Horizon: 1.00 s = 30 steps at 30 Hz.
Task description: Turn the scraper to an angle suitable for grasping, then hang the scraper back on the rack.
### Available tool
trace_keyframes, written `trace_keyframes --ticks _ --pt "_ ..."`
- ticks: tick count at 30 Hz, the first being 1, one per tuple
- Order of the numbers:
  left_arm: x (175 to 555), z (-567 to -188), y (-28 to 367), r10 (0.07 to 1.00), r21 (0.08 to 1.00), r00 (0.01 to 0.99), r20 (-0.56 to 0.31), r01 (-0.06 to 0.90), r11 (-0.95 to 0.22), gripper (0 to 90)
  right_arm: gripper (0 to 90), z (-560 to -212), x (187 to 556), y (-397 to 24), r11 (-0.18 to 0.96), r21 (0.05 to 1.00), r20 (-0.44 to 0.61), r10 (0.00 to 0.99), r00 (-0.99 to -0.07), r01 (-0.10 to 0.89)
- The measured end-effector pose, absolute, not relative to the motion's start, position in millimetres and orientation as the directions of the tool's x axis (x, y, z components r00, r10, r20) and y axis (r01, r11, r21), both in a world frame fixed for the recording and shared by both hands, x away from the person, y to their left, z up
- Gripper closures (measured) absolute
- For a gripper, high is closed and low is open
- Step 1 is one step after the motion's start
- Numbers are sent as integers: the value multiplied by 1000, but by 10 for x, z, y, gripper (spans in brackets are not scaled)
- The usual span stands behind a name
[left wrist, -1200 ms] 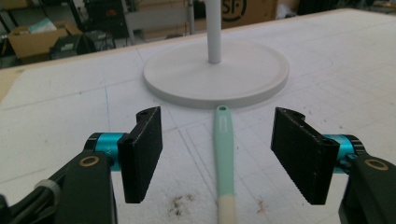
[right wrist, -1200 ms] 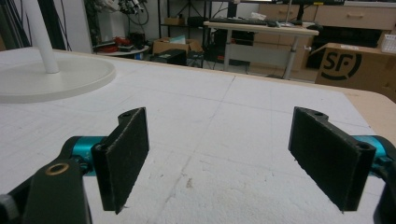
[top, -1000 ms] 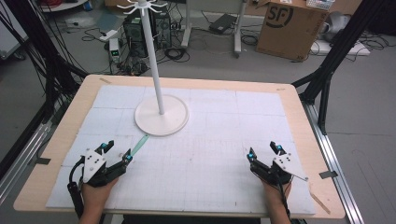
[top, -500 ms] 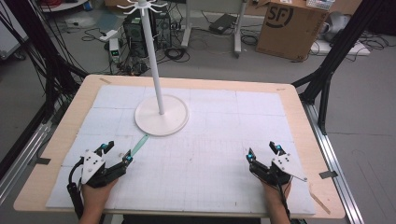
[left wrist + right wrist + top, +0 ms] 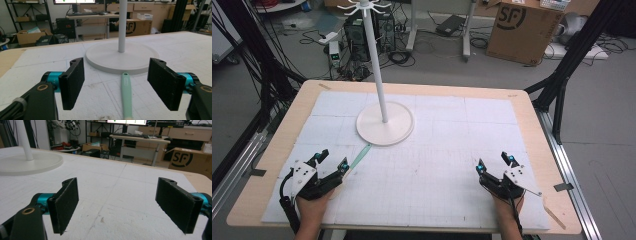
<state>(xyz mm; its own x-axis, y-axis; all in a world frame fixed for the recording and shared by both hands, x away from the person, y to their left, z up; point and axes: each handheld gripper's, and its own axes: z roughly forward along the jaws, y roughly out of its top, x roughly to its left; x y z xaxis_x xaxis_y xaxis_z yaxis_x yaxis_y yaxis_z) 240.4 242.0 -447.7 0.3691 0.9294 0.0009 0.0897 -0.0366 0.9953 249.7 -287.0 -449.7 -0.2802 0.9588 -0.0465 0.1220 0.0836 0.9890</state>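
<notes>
You hold two grippers over the white mat (image 5: 452,165). Your left gripper (image 5: 331,159) is at the near left part of the table (image 5: 532,120), and its two black jaws stand wide apart with nothing between them. Your right gripper (image 5: 495,163) is at the near right part, also with its jaws wide apart and holding nothing. The two grippers are well apart from each other.

There is one long thin mint-green stick (image 5: 359,158) flat on the mat. In the left gripper view the stick (image 5: 127,95) runs away from you between the two jaws, low on the mat, and the jaws do not touch it. Its far end has a small hole and lies just beside the rim of the round base. I cannot tell what kind of tool it is.

There is one white stand (image 5: 383,112): one round flat base and one straight upright pole, with a ring of small hooks at the top. It stands at the far middle-left of the mat.

On the floor behind the table is one brown cardboard box (image 5: 522,30) with the letters "SF" printed on its side. The same letters are readable on the box (image 5: 190,160) in the right gripper view. No other writing can be read.
</notes>
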Motion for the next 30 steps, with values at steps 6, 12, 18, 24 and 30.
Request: trace_keyframes --ticks 6,12,18,24,30 --pt "2379 -4481 2415 927 996 374 7 79 -39 305 181 -4499 2504 -2871 83 989 -47 962 -269 125" --pt "2368 -4482 2389 922 996 386 29 72 -61 319 181 -4498 2509 -2863 91 987 -51 958 -282 131" --pt "2393 -4490 2366 926 993 377 32 94 -73 318 181 -4501 2499 -2875 93 989 -56 954 -294 116" --pt "2402 -4491 2371 925 992 379 32 100 -75 321 182 -4501 2502 -2877 89 989 -51 954 -295 119" --pt "2409 -4494 2373 926 991 376 28 107 -74 321 184 -4500 2505 -2878 87 989 -48 956 -291 124"
